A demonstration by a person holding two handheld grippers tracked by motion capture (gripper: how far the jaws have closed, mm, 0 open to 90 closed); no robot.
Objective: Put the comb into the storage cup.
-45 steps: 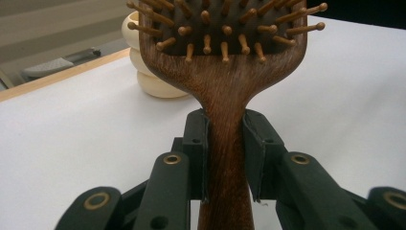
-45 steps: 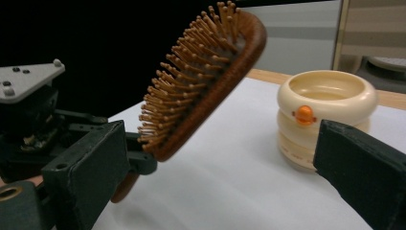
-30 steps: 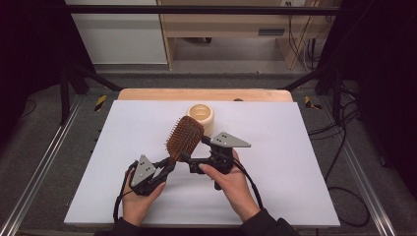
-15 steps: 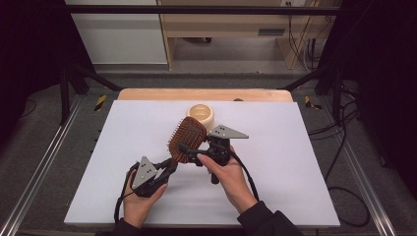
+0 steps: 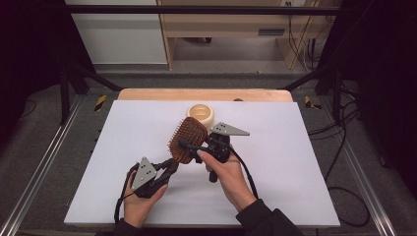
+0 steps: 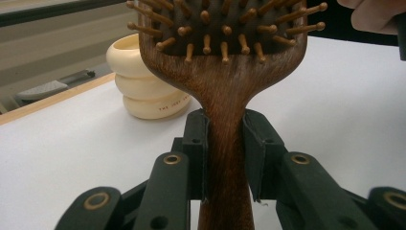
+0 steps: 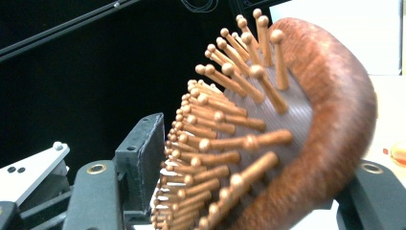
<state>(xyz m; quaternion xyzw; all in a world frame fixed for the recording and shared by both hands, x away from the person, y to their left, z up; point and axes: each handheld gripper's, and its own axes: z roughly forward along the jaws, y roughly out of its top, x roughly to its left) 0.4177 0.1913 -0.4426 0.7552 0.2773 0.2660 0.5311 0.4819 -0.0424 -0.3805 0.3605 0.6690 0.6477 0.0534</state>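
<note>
A wooden paddle hairbrush with wooden bristles is held up at a slant over the white table. My left gripper is shut on its handle, one pad on each side of the neck. My right gripper comes in from the right, and its jaws have just been closing on the brush head. One pad touches the bristle tips and the other jaw sits behind the wooden back. A person's hand holds each gripper.
A cream ribbed ring-shaped cup stands on the table just behind the brush, also in the left gripper view. A wooden board edge runs along the table's far side. Metal rails flank the table.
The right gripper's jaws have closed from wide apart onto the brush head, and that hand has shifted slightly left and up. The left gripper and the brush handle have stayed put.
</note>
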